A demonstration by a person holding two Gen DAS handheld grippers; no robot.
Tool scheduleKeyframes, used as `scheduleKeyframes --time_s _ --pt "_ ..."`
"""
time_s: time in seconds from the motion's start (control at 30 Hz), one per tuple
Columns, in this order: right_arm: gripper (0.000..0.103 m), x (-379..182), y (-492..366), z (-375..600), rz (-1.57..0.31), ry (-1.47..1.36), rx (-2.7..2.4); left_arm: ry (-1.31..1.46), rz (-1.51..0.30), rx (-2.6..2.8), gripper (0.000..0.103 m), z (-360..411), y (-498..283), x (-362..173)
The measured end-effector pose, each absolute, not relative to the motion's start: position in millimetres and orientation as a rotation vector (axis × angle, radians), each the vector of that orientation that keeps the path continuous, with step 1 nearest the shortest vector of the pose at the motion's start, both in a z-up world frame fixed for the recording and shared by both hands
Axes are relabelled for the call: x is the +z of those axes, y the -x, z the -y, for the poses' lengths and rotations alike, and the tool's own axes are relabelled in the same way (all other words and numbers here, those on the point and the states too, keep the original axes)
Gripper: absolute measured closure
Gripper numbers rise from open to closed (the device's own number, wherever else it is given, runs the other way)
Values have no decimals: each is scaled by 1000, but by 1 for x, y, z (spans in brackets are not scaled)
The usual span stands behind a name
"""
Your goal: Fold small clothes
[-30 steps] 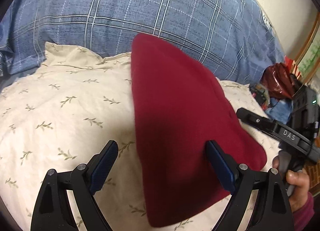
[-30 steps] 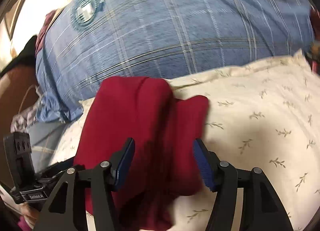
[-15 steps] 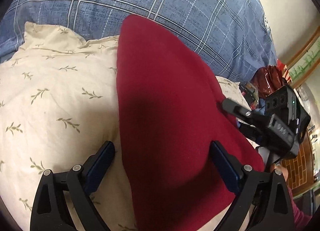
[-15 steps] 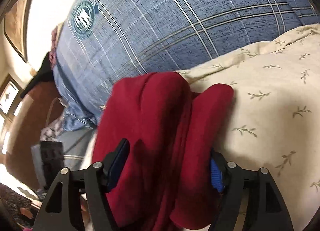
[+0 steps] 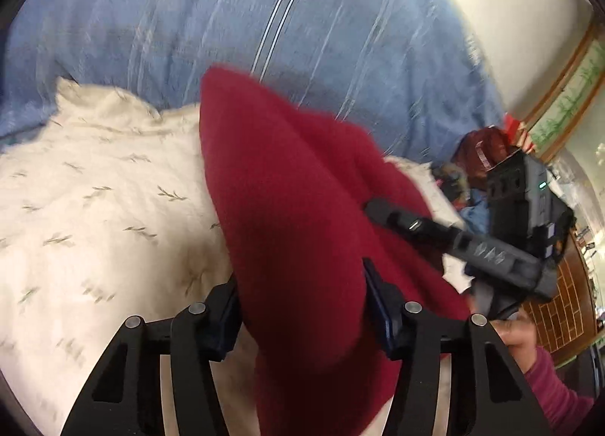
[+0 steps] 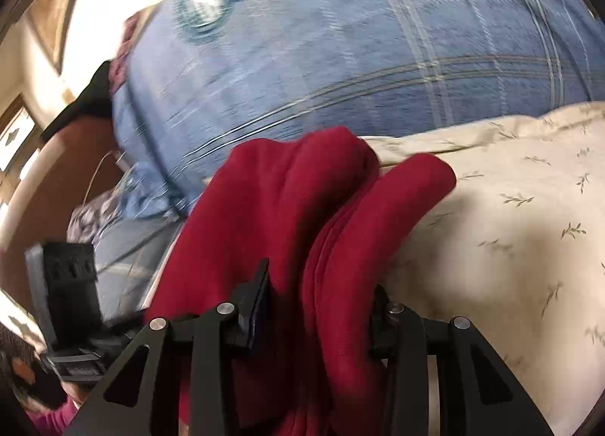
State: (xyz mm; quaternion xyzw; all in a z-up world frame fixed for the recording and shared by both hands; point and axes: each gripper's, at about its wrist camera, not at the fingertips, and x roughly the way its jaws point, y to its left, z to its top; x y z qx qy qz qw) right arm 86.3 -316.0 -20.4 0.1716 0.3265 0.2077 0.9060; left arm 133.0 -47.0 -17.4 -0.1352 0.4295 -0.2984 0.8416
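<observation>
Lying bunched on the cream leaf-print sheet (image 5: 98,216), the dark red garment (image 5: 295,231) sits just in front of the blue plaid duvet (image 5: 227,27), and both claws have closed in on it. The left gripper (image 5: 300,307) has its two blue-padded fingers pressed against either side of a thick fold of the red cloth, clenched on it. The right gripper (image 6: 319,307) grasps the same garment (image 6: 302,216) from the other end, its jaws squeezing several gathered layers that stand up in ridges between them. In the left wrist view the right gripper's black body (image 5: 503,247) reaches over the far edge of the cloth, held by a hand (image 5: 518,334) in a magenta sleeve. Both views are blurred.
</observation>
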Motion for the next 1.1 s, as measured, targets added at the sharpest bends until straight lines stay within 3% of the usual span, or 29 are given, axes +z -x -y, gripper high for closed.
scheduleKeyframes --time_s 0.17,0.27,0.33,0.57,0.67,0.8,0.83,0.97,1.1 --pt "64 -27 -53 273 -695 -324 552 201 -896 -520 48 17 -74 3" --pt "54 -45 -52 254 -753 -316 555 216 -963 -436 47 -1 -50 -17" --pt "48 -55 -45 253 -792 -329 489 286 -1048 -370 38 -13 -44 -46" --pt "48 -8 17 264 -649 -278 465 228 -906 -291 33 -13 -19 -25" --pt "52 4 40 230 -615 -153 539 178 -861 -257 31 -5 -3 -22" --pt "73 -20 43 201 -693 -40 530 176 -829 -250 24 -5 15 -28" --pt "74 -30 40 197 -717 0 480 169 -817 -244 21 -7 18 -29" --pt "72 -71 24 214 -796 -79 386 151 -810 -265 21 -5 21 -35" --pt "68 -57 32 216 -769 -111 393 85 -750 -231 21 0 22 -28"
